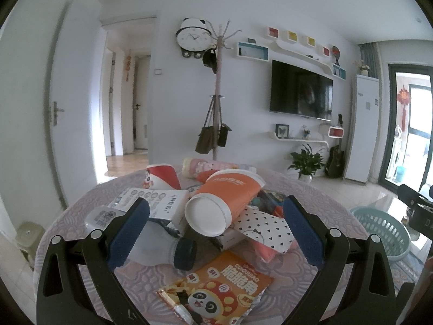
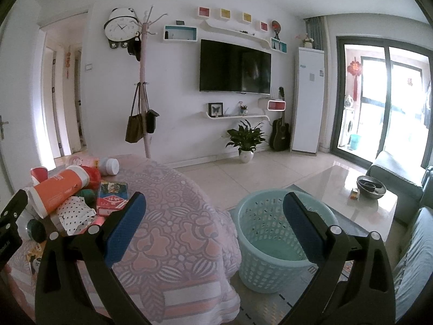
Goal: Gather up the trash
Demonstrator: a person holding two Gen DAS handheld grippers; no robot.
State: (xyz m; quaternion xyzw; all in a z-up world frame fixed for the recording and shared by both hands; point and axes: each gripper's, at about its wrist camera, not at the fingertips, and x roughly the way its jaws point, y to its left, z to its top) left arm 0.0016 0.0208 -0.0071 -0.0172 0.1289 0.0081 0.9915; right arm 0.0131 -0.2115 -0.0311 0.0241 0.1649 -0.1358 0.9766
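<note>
We have both claws spread wide and empty. The left claw [image 1: 213,224] faces the heap of trash on the counter [image 1: 319,197], and its pads frame the orange cup [image 1: 230,197], which lies on its side at the centre of the frame with its white base toward us. Under and beside it sit a spotted paper cup [image 1: 266,228], a clear bottle with a dark cap [image 1: 167,246] and a white box [image 1: 162,205]; a snack packet [image 1: 216,287] lies flat at the bottom centre. The orange cup tops the pile, so we judge it the easiest first pick.

The right claw [image 2: 213,227] hangs off the counter's edge, above the pale green basket [image 2: 270,243] on the floor at lower centre right. We judge this placement deliberate: the basket, which looks empty, stands just beside the counter so trash travels a short way. Nothing appears collected yet.
</note>
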